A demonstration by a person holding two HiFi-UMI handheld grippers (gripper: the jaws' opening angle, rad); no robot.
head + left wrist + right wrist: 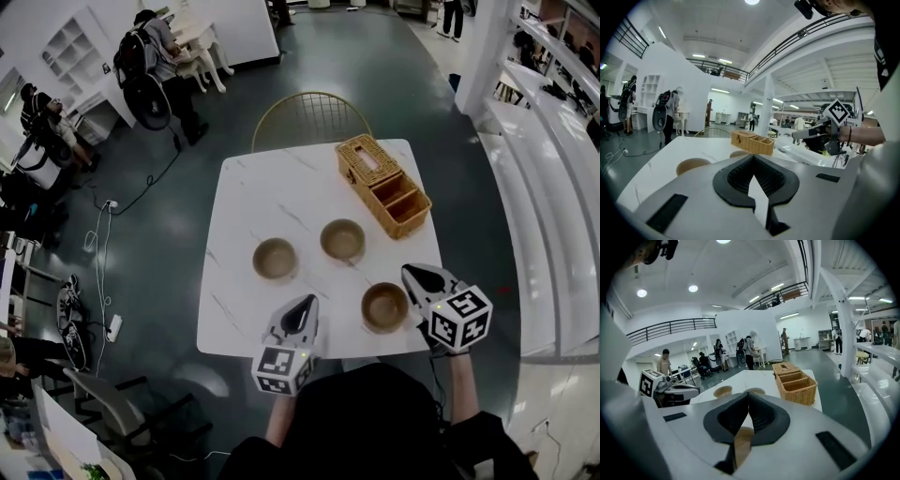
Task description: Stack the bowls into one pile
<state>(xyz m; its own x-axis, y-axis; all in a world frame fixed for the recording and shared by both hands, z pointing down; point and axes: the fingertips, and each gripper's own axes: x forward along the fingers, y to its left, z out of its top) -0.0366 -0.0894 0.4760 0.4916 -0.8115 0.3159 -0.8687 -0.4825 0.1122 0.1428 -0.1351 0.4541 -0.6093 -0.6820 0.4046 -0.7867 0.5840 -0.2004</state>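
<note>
1. the left gripper (302,307) hangs over the near edge of the table (248,197). its 2 jaws are together and nothing is between them. i judge it waits here because no bowl is taken yet.
2. the right gripper (415,274) is just beside the nearest bowl (385,307), at the bowl's right side. its jaws are also pressed together and empty. in the right gripper view the brown of this bowl shows through the slit under the jaws, so the bowl lies below the tips and not in them. i think the jaws must open first before they can take the rim.
3. the nearest bowl stands upright near the front right edge of the table and it is empty.
4. farther away, the left bowl (275,259) and the middle bowl (342,239) stand upright. they are apart from each other and from the nearest bowl, and both are empty. none of the 3 bowls sits inside another, so the pile is not begun.
5. the wicker basket (382,185) lies at the far right of the table. it has a lidded part with a slot at its far end and 2 open compartments nearer. these 2 look empty.
6. behind the table stands a chair (309,114).
</note>
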